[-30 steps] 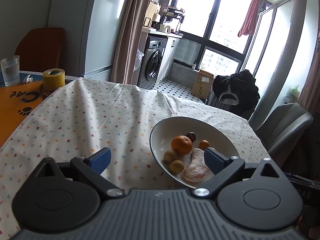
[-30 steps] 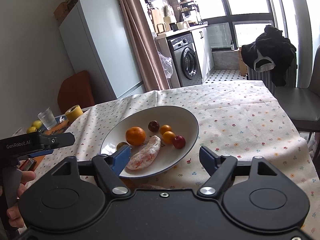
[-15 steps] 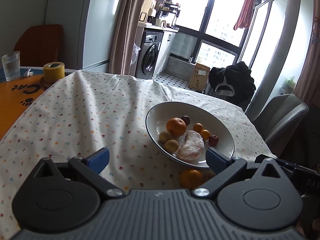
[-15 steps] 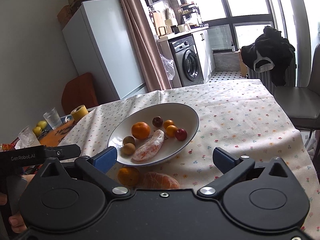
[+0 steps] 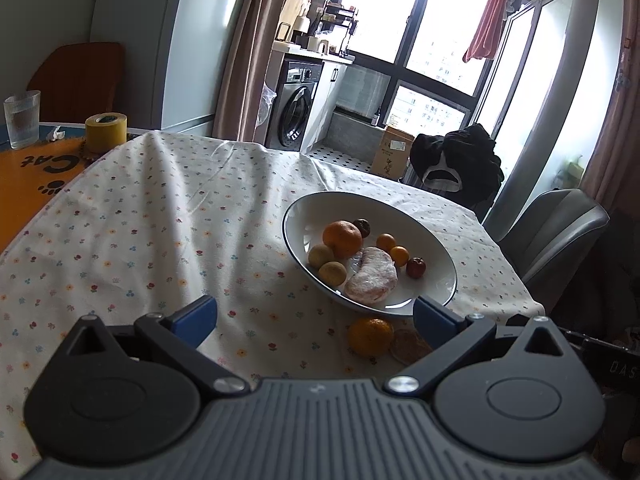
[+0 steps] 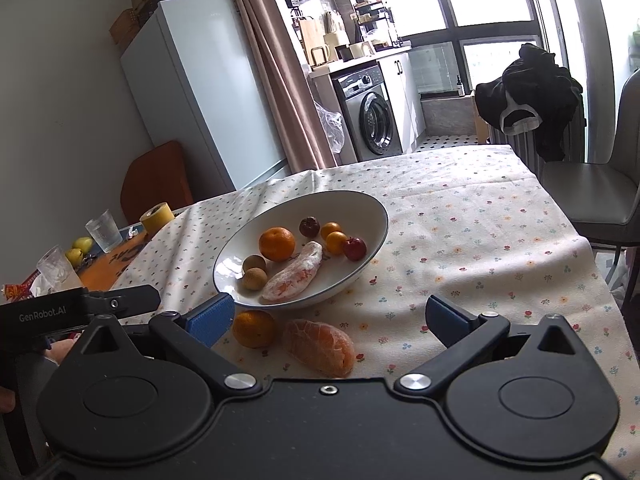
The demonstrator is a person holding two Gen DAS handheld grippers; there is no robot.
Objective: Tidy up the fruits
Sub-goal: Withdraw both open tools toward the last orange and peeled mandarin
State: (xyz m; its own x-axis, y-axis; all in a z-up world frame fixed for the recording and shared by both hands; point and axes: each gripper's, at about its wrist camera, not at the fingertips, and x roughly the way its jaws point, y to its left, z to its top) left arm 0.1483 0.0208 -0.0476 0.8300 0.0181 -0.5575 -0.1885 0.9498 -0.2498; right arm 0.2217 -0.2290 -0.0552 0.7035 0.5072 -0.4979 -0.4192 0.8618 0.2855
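Observation:
A white bowl on the flowered tablecloth holds several fruits: a large orange, two small orange fruits, a red one, a dark one, two brownish round ones and a wrapped peeled piece. On the cloth in front of the bowl lie a whole orange and a peeled orange. My right gripper is open just above these two, with nothing between its fingers. My left gripper is open and empty, near the bowl's front rim.
At the far left stand a yellow tape roll, water glasses and two yellow-green fruits on an orange mat. A grey chair is at the table's right edge. The left gripper's body shows at the right view's left.
Both grippers have pulled back from the bowl, so the whole orange and the peeled orange on the cloth came into view. The right gripper has opened wider.

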